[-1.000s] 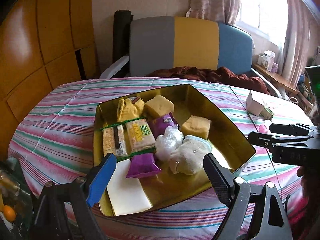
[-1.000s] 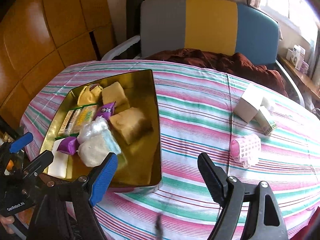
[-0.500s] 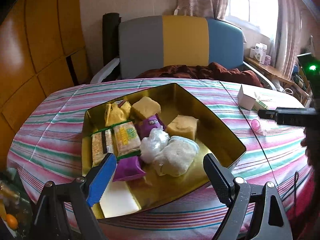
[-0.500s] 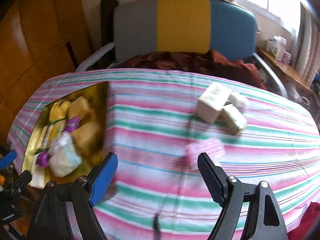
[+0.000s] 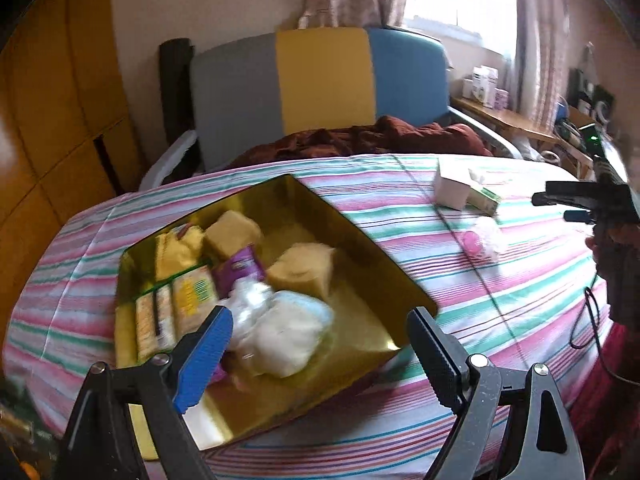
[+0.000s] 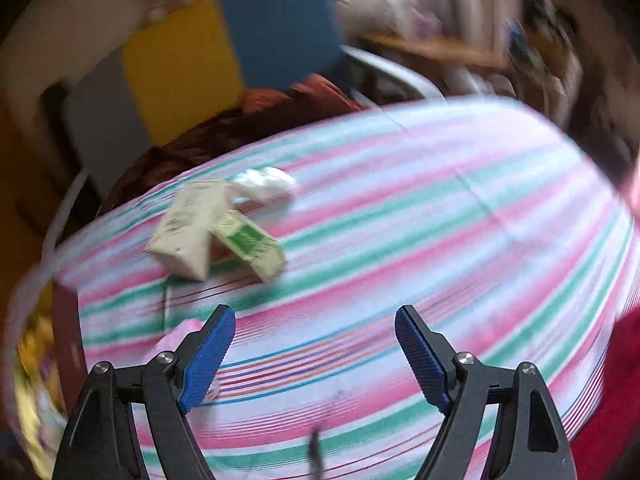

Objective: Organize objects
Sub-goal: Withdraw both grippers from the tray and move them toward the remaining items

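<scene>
Presently noted, largest item first. Gold tin (image 5: 404, 280) on the striped tabletop (image 5: 500, 300), left of centre: rigid metal walls, likely slick and thin-edged; already loaded with wrapped snacks, so best left in place rather than lifted. White carton (image 6: 186, 232) near the far side, well apart from the tin: light card, stiff enough for a squeeze across its two broad faces, crushable under a hard pinch. Green-printed box (image 6: 250, 246) touching the carton's side: smaller, same card stock, to be taken across the narrow width. Pink mesh item (image 5: 480, 238) between tin and cartons: soft, probably springy plastic, though too blurred in the right wrist view to confirm; to be gripped across the middle. Crumpled white wad (image 6: 264, 184) just behind the carton: near weightless, compressible, any hold suffices. Left tool (image 5: 320, 350) spread wide over the tin, nothing between the pads. Right tool (image 6: 314, 346) likewise wide and empty, above bare cloth beside the pink item.
</scene>
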A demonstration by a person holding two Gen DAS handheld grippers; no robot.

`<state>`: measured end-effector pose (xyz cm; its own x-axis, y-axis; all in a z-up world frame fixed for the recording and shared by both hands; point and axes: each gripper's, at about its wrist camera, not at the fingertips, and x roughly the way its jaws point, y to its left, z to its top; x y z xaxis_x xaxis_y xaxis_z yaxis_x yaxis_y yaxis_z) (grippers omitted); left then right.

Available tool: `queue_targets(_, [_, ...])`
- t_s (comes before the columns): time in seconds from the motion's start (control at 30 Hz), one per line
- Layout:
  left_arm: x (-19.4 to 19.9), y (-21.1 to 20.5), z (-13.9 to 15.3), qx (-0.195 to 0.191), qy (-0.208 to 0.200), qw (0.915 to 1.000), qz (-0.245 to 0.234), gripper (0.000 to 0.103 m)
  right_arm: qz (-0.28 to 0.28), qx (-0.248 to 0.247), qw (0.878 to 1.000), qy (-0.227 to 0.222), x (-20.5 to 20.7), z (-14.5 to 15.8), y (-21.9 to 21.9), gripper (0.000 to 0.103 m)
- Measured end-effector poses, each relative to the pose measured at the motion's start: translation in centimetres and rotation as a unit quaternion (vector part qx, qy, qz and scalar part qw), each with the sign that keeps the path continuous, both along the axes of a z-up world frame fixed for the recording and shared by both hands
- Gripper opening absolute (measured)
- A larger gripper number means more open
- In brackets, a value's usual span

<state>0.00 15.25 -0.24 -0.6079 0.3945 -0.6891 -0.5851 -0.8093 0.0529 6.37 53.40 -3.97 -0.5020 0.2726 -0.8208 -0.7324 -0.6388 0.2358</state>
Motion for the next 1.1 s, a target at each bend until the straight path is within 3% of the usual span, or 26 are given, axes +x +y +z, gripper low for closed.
queue_targets(0.4, [1.4, 8.6, -0.2, -0.012, -0.001, 0.9954, -0.095, 0.089, 0.001, -0.07, 0.997, 0.015, 0.2, -1.0, 0.4, 0.084])
queue_targets(0.63, [0.9, 13.0, -1.2, -0.028, -0.016, 0.9901, -0.136, 0.089, 0.002, -0.08, 0.997, 0.018, 0.0, -1.0, 0.4, 0.084])
queue_targets(0.77, [0.4, 15.5, -1.7, -0.024, -0.044, 0.9875, -0.149, 0.089, 0.001, -0.084, 0.996, 0.025, 0.1, -1.0, 0.6, 0.084])
queue_targets(0.9, [-0.7, 17.9, -2.4, -0.007, -0.099, 0.984, -0.148, 0.089, -0.001, -0.091, 0.995, 0.031, 0.2, -1.0, 0.8, 0.084])
queue_targets(1.1, [-2.2, 21.3, -4.0, 0.005, -0.156, 0.981, -0.115, 0.089, -0.005, -0.103, 0.994, 0.047, 0.5, -0.9, 1.3, 0.084])
